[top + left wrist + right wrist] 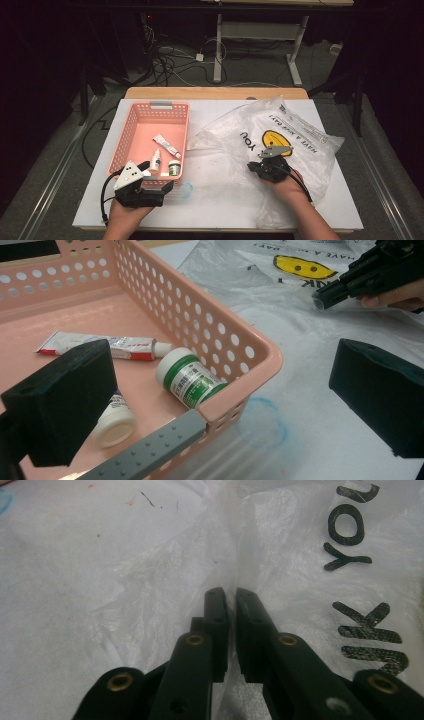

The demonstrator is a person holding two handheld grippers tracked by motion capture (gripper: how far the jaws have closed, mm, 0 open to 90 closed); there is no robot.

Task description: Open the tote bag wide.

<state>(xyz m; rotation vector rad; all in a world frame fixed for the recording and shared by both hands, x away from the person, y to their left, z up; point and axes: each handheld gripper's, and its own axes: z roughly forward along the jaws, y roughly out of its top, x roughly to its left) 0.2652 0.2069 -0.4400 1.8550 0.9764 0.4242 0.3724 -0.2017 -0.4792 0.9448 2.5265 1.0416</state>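
Two tools work at a white bench, one in each of the person's hands.

Right tool: clenched on the clear plastic bag. In the right gripper view the two black jaws stand almost together, with a raised fold of the bag film pinched between them. The fold rises from the jaw tips and runs away from the camera. The bag lies crumpled on the right half of the bench, just right of the basket; it carries black lettering and a yellow smiling face print. In the high view the tool sits on the near left part of the bag, the hand coming in from the bottom edge. The left gripper view shows the same tool farther off, lying low on the film.

Left tool: released. In the left gripper view its jaws stand wide apart, and no pad touches anything. One jaw hangs over the inside of the pink perforated basket; the other hangs over the bench outside it, so the near corner of the basket lies between them.

Basket contents: a white tube lying flat, a white jar with a green label on its side in the near corner, and a small white bottle partly hidden behind the jaw.

Just outside that corner, a faint blue ring marks the bench.
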